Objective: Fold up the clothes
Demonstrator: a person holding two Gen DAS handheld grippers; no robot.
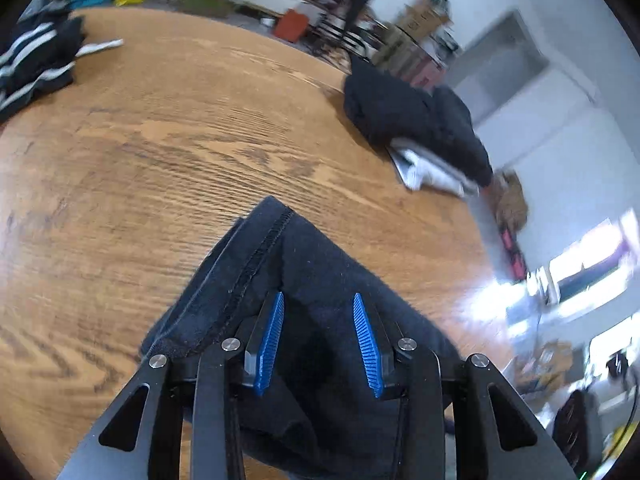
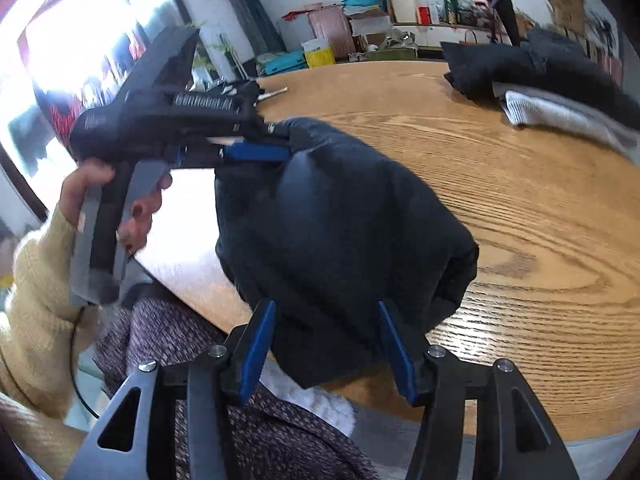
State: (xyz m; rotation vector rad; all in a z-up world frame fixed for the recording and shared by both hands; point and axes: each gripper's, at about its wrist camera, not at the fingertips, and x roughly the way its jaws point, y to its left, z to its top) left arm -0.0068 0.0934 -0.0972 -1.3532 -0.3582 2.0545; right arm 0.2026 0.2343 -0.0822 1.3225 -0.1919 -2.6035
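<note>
Navy garment draped over wooden worktop edge; left gripper clamped on its fold, right gripper jaws apart, straddling cloth, not pinching

Navy garment, oak-grained brown table, blue-padded left hand-held gripper.

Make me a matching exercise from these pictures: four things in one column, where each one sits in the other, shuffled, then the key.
1. dark garment
2. white cloth
3. striped clothes
4. yellow box

A. under a dark pile of clothes, far right in the right wrist view
B. off the table, on the floor beyond its far edge
C. held up by the left gripper, over the table's near edge
D. far left corner in the left wrist view

Pairs: 1-C, 2-A, 3-D, 4-B
</note>
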